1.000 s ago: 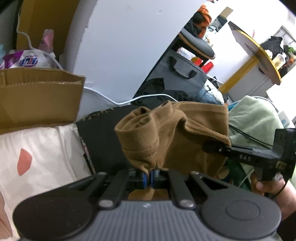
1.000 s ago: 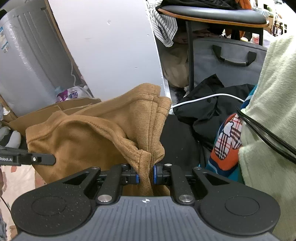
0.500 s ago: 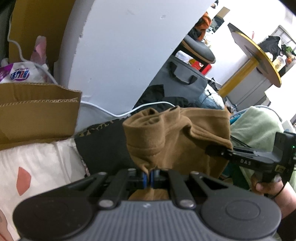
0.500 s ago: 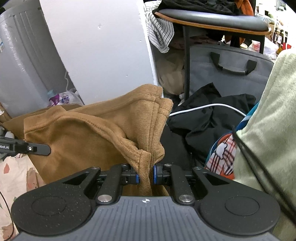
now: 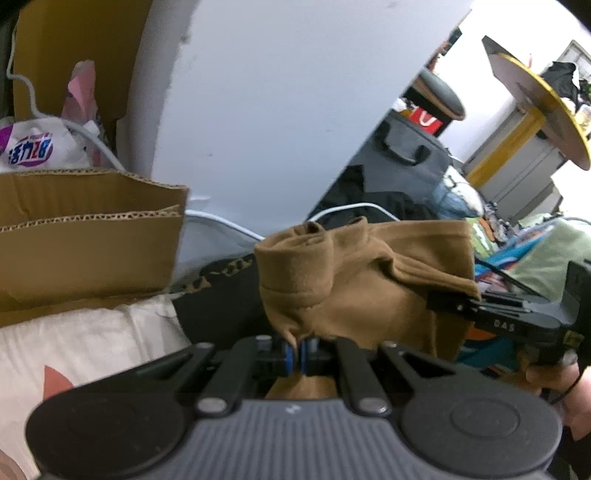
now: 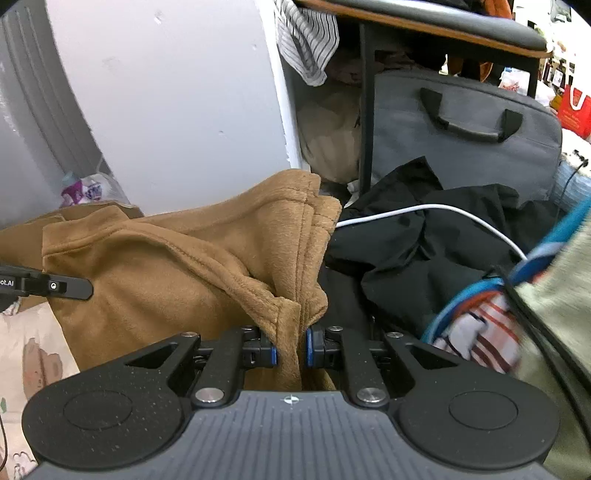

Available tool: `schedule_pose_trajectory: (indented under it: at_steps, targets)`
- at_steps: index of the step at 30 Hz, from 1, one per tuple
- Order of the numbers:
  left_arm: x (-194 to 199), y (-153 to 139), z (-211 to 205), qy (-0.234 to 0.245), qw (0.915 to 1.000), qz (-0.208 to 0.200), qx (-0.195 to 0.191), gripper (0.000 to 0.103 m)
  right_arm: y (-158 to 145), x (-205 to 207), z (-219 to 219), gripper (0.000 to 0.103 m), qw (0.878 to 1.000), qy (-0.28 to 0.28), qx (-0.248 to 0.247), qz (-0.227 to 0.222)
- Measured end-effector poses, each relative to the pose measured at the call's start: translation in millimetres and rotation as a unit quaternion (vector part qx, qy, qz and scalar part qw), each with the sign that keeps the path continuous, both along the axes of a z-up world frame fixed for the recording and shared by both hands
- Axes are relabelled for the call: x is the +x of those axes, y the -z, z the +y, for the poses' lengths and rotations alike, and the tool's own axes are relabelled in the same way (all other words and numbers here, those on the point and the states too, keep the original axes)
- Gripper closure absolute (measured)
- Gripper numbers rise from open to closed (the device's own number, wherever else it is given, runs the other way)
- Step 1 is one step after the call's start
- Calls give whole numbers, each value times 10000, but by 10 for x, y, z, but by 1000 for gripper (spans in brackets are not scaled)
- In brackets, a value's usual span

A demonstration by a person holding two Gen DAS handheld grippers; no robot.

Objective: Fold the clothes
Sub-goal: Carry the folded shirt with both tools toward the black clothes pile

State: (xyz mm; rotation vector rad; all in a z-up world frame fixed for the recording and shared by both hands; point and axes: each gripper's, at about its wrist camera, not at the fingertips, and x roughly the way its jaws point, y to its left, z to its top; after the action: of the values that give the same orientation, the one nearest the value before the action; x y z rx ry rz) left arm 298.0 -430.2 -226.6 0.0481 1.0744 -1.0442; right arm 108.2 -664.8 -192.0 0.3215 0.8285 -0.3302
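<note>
1. A white wall panel [image 5: 280, 110] fills the upper middle of the left wrist view and the upper left of the right wrist view.
2. The brown fleece garment [image 6: 177, 280] hangs bunched in mid-air between the two grippers, at the centre of both views, its folded hem standing up near the middle of the right wrist frame.
3. A grey carry bag [image 6: 465, 136] with black handles stands at upper right in the right wrist view, under a dark chair seat [image 6: 424, 18].
4. A cardboard box [image 5: 85, 229] sits at centre left of the left wrist view, above a white patterned bedsheet [image 5: 74, 347].
5. Black clothing [image 6: 424, 240] lies heaped right of centre, with a white cable [image 6: 424, 210] trailing across it.
6. A pale green blanket [image 6: 554, 332] is at the lower right edge.
7. The left gripper [image 5: 296, 352], bottom centre of its view, has its blue-tipped fingers pinched tight on a thin pleat of the garment.
8. The right gripper [image 6: 291, 352], bottom centre of its view, has its fingers clamped on a thicker fold of the same garment.
9. A hand [image 5: 554, 384] grips the right gripper's handle at lower right of the left wrist view.
</note>
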Motion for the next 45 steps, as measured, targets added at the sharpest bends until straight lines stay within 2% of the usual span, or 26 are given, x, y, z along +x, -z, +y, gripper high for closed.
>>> schedule_pose_trajectory:
  at_steps: [12, 19, 20, 21, 23, 25, 28, 31, 32, 38, 41, 45]
  targets:
    - [363, 517, -344, -226, 9987, 8, 454, 99, 567, 469, -257, 90, 9993, 94, 105, 350]
    - [425, 836, -504, -369, 9960, -264, 771, 98, 882, 710, -369, 89, 9985, 135, 68, 519]
    - [434, 858, -516, -404, 9954, -302, 811, 97, 924, 739, -369, 88, 9984, 140, 35, 549]
    - [444, 879, -527, -438, 9948, -341, 851, 92, 965, 768, -369, 87, 9982, 142, -4, 580]
    - [448, 871, -544, -429, 9929, -496, 993, 86, 1016, 830, -344, 84, 9974, 3, -238, 681]
    - [451, 854, -539, -369, 9920, -576, 1064, 85, 1041, 866, -369, 81, 9964, -29, -325, 785]
    - [456, 820, -505, -351, 9903, -674, 1164, 81, 1002, 862, -448, 67, 9959, 69, -296, 851]
    - [479, 781, -434, -497, 9876, -757, 1285, 71, 904, 827, -528, 67, 9961, 183, -258, 820]
    - [486, 767, -406, -558, 9864, -786, 1327, 75, 861, 800, -532, 66, 9964, 186, -288, 772]
    - [396, 632, -205, -617, 9877, -701, 1254, 75, 675, 556, -396, 68, 9976, 81, -478, 496]
    - [315, 533, -107, -623, 9897, -651, 1109, 75, 682, 440, -297, 75, 9980, 42, -440, 456]
    - [185, 484, -69, -564, 9923, -464, 1003, 75, 833, 419, -235, 75, 9968, 20, -508, 617]
